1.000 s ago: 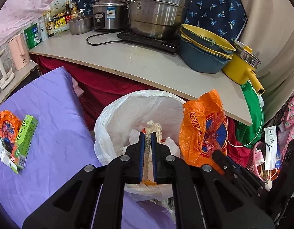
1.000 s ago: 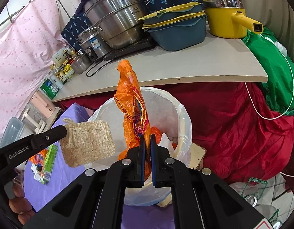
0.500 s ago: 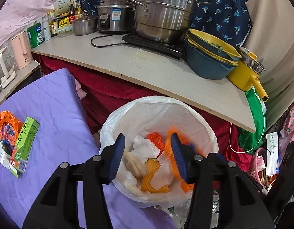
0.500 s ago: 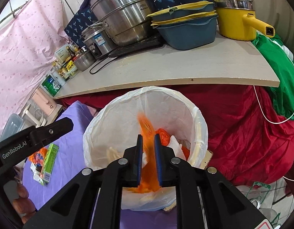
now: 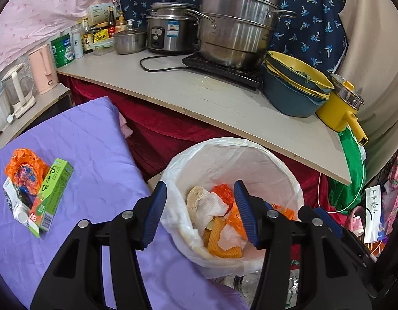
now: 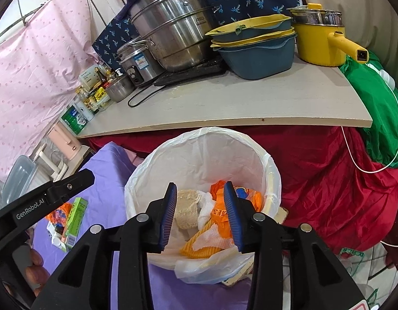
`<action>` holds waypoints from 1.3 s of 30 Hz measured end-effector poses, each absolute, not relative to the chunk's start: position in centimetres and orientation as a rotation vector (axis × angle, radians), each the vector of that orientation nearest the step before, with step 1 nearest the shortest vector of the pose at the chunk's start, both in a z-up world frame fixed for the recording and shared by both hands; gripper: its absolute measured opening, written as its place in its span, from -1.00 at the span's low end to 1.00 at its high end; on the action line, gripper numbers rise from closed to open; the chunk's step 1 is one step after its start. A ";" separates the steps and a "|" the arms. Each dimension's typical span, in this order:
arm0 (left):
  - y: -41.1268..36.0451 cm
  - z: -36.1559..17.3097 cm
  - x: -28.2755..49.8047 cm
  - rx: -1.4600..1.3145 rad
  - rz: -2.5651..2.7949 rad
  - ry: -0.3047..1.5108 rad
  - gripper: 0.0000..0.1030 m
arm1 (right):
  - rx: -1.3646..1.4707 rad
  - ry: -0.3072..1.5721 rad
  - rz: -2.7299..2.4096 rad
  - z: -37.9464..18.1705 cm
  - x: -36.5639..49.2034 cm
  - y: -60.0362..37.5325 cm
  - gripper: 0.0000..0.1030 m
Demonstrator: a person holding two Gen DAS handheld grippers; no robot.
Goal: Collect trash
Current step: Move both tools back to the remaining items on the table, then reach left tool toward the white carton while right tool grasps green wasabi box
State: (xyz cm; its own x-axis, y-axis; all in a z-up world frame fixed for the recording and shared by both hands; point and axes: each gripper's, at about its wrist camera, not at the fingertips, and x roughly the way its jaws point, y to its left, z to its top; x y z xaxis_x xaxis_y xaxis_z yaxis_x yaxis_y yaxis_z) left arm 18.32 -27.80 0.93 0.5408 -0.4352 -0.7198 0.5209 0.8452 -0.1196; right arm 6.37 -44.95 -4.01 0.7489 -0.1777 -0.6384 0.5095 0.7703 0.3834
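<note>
A bin lined with a white bag [image 5: 250, 155] [image 6: 206, 144] stands below both grippers. In it lie a tan loofah sponge [image 5: 195, 199] [image 6: 186, 208], white tissues, an orange wrapper [image 6: 221, 213] and yellow mesh. My left gripper [image 5: 200, 215] is open and empty over the bin's left side. My right gripper [image 6: 200, 215] is open and empty over the bin. On the purple cloth [image 5: 95, 160] remain a green box [image 5: 50, 196] [image 6: 75, 219], an orange wrapper [image 5: 24, 169] and a small white carton [image 5: 14, 204].
A wooden counter [image 5: 224, 103] behind the bin carries steel pots, a rice cooker, stacked blue and yellow basins [image 5: 294, 85] and a yellow pot [image 5: 338, 111]. Red cloth hangs under it. A green bag [image 6: 374, 98] and clutter lie to the right.
My left gripper opened and dropped the loofah sponge into the bin. My right gripper opened and let the orange wrapper fall in. Both now hang empty over the bin.
</note>
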 end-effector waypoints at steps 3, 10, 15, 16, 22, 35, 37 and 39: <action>-26.7 1.1 17.9 0.109 -0.551 0.818 0.00 | 0.566 0.615 -0.387 -3.7 6.2 -43.8 -0.26; -23.7 1.4 17.1 0.118 -0.491 0.796 0.00 | 0.525 0.614 -0.337 -2.6 6.3 -40.6 -0.13; -20.8 1.5 17.0 0.109 -0.445 0.793 0.04 | 0.503 0.614 -0.298 -1.9 6.5 -38.0 -0.11; -20.4 1.6 17.0 0.109 -0.436 0.792 0.06 | 0.500 0.614 -0.293 -1.8 6.6 -37.7 -0.09; -16.8 1.9 16.9 0.092 -0.376 0.782 0.17 | 0.470 0.626 -0.249 -1.1 7.3 -34.7 -0.05; -5.9 0.5 18.0 0.017 -0.173 0.810 0.37 | 0.403 0.685 -0.113 -1.4 10.2 -26.4 0.03; -3.7 0.1 18.3 0.000 -0.137 0.818 0.37 | 0.389 0.697 -0.089 -1.6 10.8 -25.0 0.05; -1.8 -0.3 18.6 -0.020 -0.112 0.827 0.37 | 0.373 0.709 -0.068 -1.9 11.4 -23.4 0.08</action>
